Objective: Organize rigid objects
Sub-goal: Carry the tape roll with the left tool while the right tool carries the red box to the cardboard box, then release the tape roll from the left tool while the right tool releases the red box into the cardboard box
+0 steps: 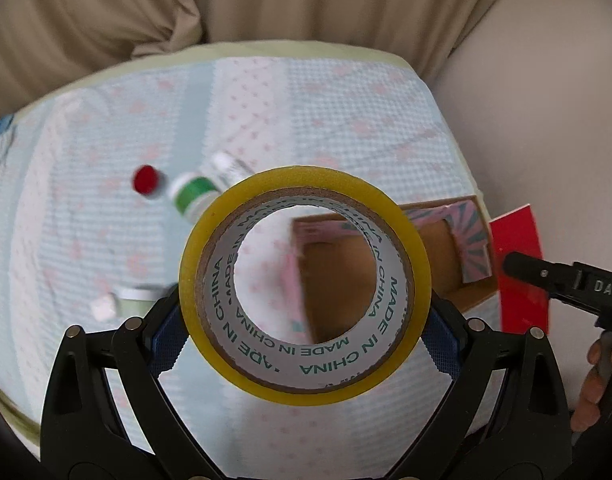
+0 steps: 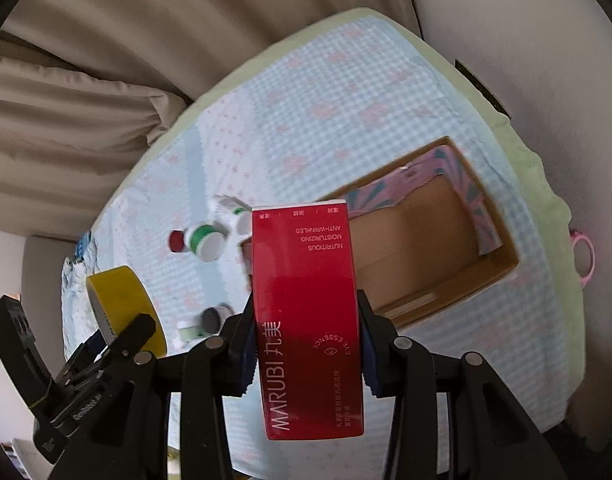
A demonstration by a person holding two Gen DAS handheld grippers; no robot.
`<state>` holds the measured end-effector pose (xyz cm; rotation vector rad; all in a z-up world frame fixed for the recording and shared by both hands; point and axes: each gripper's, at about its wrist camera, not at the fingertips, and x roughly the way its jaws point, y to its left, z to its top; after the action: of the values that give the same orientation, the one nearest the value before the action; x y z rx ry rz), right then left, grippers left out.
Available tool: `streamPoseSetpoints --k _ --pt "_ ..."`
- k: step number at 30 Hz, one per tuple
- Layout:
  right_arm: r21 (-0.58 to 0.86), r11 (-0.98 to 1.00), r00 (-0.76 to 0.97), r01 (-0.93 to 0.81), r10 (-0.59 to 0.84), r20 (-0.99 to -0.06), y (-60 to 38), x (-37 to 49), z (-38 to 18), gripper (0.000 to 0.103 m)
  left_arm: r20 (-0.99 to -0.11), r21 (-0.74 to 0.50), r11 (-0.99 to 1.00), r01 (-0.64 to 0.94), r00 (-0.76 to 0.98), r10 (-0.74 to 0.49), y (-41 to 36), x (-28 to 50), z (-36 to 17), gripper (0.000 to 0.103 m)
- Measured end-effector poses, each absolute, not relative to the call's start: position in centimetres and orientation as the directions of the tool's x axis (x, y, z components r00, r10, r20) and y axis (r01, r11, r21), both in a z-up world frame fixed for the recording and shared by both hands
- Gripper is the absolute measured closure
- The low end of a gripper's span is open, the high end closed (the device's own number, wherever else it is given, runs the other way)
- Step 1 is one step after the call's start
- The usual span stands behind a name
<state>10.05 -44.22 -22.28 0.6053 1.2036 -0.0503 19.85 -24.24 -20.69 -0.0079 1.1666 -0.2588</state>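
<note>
- My left gripper (image 1: 305, 322) has its two fingers closed against the sides of a yellow roll of tape (image 1: 304, 286), held up on edge so its hole fills the middle of the left view.
- My right gripper (image 2: 306, 350) is clamped on a red box (image 2: 308, 322), which stands tall at the centre of the right view and hides the table behind it.
- Past the red box, at the right of that frame, lies an open cardboard box (image 2: 434, 248) on the checked tablecloth (image 2: 326, 100).
- Left of it, farther back, a green-banded bottle (image 2: 205, 238) lies beside a red cap (image 2: 177, 241).
- A dark-lidded jar (image 2: 214, 317) sits lower left.
- Beige curtains (image 2: 85, 92) hang behind.
</note>
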Motion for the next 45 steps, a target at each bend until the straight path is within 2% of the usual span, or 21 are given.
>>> streamPoseSetpoints --k 14,24,30,37,38,40,41,42,44,45 --pt "0.373 0.851 0.270 0.371 0.285 -0.920 -52.0 14.4 -31.0 0.065 -0.976 -0.090 0.967 0.237 0.174 -0.133 -34.3 23.4 -31.2 0.007" --pt "0.269 0.933 0.183 0.238 0.229 -0.956 -51.1 17.1 -36.4 0.065 -0.998 -0.052 0.955 0.291 0.028 -0.062 -38.0 25.0 -40.3 0.007" --pt "0.217 0.964 0.144 0.154 0.196 -0.970 -50.0 18.0 -38.8 0.065 -1.000 -0.018 0.942 0.336 0.000 -0.019 -38.4 24.7 -42.9 0.007" --pt "0.187 0.974 0.124 0.125 0.171 -0.977 -50.1 18.0 -39.7 0.064 -0.999 0.025 0.919 0.394 0.035 0.013 -39.4 24.6 -43.2 0.007" --pt "0.168 0.980 0.141 0.103 0.153 -0.978 -49.9 18.0 -39.4 0.062 -0.998 0.046 0.911 0.409 0.053 0.027 -39.6 24.5 -43.0 0.007" --pt "0.155 0.986 0.174 0.065 0.141 -0.975 -49.7 18.0 -38.9 0.039 -0.994 0.099 0.890 0.445 0.088 0.066 -40.0 24.1 -42.7 0.007" --pt "0.160 0.986 0.162 0.056 0.149 -0.975 -49.6 17.9 -38.7 0.005 -0.993 0.108 0.884 0.455 0.091 0.074 -39.9 23.9 -42.6 0.007" --pt "0.161 0.986 0.139 0.049 0.153 -0.978 -49.6 17.9 -38.7 0.000 -0.994 0.100 0.885 0.455 0.085 0.069 -39.6 23.6 -42.5 0.007" --pt "0.142 0.990 0.108 0.022 0.139 -0.984 -49.6 17.6 -38.6 0.000 -0.996 0.082 0.896 0.437 0.074 0.055 -38.8 23.1 -42.4 0.000" --pt "0.130 0.991 0.113 0.012 0.127 -0.985 -49.6 17.4 -38.5 0.000 -0.996 0.073 0.903 0.424 0.075 0.046 -38.3 22.9 -42.2 0.000"
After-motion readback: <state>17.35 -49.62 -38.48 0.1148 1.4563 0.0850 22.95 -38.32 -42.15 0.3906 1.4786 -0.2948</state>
